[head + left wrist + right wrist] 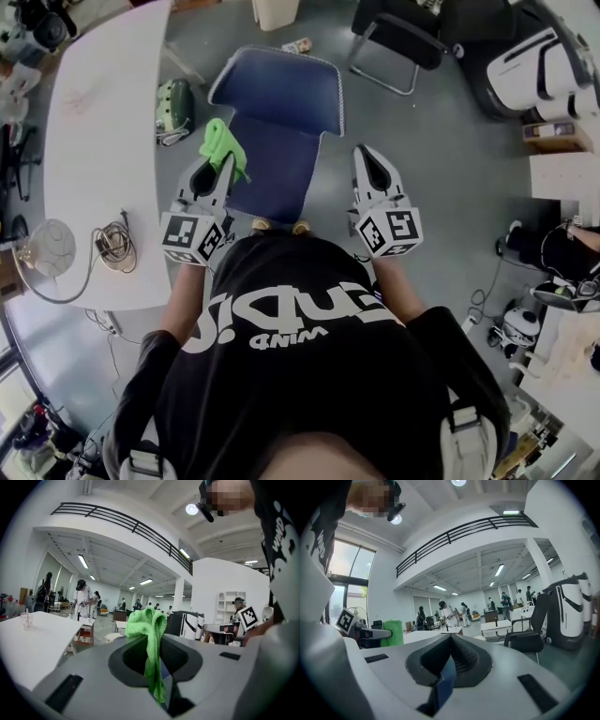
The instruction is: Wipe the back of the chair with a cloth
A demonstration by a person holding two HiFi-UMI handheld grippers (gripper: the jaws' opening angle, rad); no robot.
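A blue chair stands right in front of me, its seat (281, 89) farther off and its back (274, 167) nearer. My left gripper (226, 157) is shut on a green cloth (218, 142), held at the left edge of the chair back; whether the cloth touches the back I cannot tell. In the left gripper view the cloth (146, 623) bunches above the closed jaws of that gripper (153, 634) and hangs down between them. My right gripper (362, 150) is level with the back's right side, shut and holding nothing. The right gripper view shows this gripper (451, 639) closed.
A long white table (103, 112) runs along the left, with cables (112, 242) and a round object (52, 246) on it. A green item (175, 105) lies on the floor beside the chair. A black chair (403, 37) and a white machine (539, 66) stand beyond, at the right.
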